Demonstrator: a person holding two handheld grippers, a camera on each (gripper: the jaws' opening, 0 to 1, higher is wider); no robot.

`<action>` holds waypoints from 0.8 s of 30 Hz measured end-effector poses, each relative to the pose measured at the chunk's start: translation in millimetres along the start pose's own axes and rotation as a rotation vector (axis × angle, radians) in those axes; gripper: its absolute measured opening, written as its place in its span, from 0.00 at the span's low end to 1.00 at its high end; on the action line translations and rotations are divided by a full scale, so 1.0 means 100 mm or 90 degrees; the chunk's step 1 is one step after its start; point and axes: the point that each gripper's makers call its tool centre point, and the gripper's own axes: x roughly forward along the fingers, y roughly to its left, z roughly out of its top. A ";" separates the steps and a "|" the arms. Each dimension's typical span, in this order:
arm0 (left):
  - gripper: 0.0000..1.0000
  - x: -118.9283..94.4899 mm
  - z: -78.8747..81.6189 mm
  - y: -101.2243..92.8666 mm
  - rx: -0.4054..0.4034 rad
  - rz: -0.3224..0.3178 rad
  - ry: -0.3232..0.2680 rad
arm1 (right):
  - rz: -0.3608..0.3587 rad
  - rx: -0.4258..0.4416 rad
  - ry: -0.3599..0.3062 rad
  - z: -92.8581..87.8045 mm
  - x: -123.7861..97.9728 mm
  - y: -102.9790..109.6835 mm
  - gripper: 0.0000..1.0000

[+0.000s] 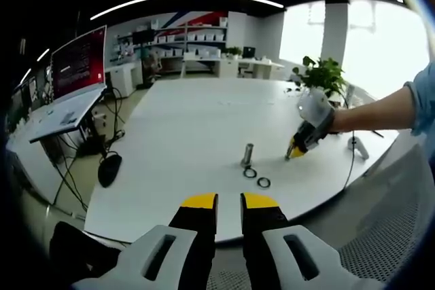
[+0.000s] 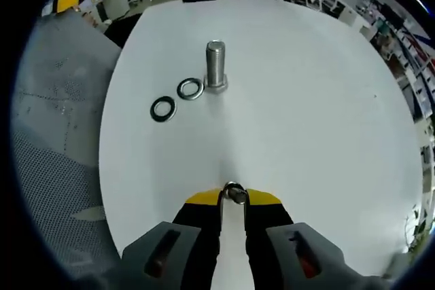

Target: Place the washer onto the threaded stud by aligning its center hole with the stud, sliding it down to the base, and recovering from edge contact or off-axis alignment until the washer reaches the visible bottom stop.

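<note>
beside the threaded stud (image 2: pixel 215 64) on the table (image 2: pixel 306 100) we see two washers (image 2: pixel 189 89); our right hand-held gripper (image 2: pixel 234 195) pinches a third washer (image 2: pixel 235 193), well short of it; our left hand-held gripper (image 1: pixel 229 199) hangs slightly parted, empty.

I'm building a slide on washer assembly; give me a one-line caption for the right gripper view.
Right gripper holds a washer short of the upright threaded stud, two more washers lying beside it.

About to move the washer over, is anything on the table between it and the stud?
Nothing visible. The right gripper holds a washer, with bare table up to the stud. Two loose washers lie off to one side.
</note>
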 end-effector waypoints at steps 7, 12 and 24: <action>0.11 0.00 0.00 0.00 0.000 0.000 0.000 | 0.019 0.003 0.003 -0.02 0.05 0.08 0.14; 0.11 0.00 0.00 0.00 0.000 0.000 -0.001 | 0.002 0.000 0.006 -0.07 0.06 0.06 0.29; 0.11 0.00 0.00 0.00 0.000 0.000 -0.001 | -0.011 0.110 -0.046 -0.32 -0.08 -0.10 0.28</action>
